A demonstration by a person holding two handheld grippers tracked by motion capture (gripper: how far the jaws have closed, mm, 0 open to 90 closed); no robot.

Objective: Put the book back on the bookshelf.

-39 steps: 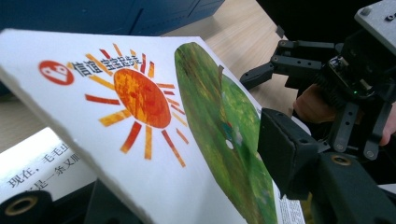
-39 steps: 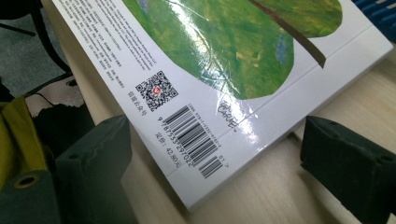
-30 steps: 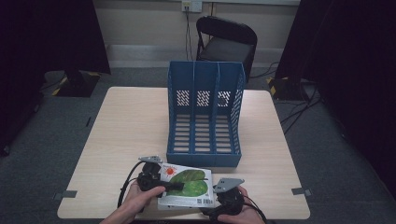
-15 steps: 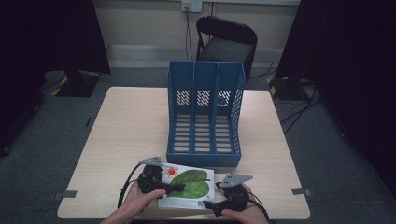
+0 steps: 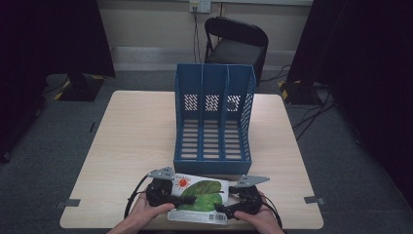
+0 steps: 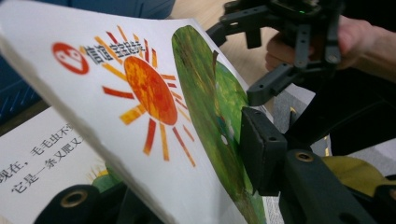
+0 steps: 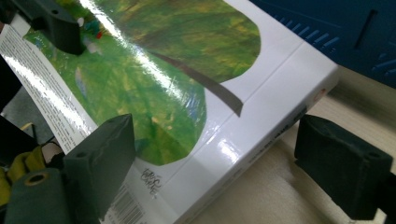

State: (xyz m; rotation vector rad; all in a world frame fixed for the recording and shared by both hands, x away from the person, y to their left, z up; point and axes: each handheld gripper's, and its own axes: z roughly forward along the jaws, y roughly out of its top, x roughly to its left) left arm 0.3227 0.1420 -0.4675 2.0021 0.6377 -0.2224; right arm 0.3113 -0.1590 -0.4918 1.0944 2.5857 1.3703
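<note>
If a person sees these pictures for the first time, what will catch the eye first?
First, the picture book with its orange sun and big green leaf, at the table's near edge. The left gripper is shut on its cover, lifting it off the page beneath, while the right gripper stands open around the spine corner. Behind the book stands an empty blue file rack with three compartments.

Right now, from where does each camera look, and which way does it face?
High view: above the near edge, facing forward-down on the beige wooden table; both hands.
Left gripper view: on the left gripper, shut on the glossy green-leaf picture book's cover.
Right gripper view: on the open right gripper, astride the spine.
All share the book.
</note>
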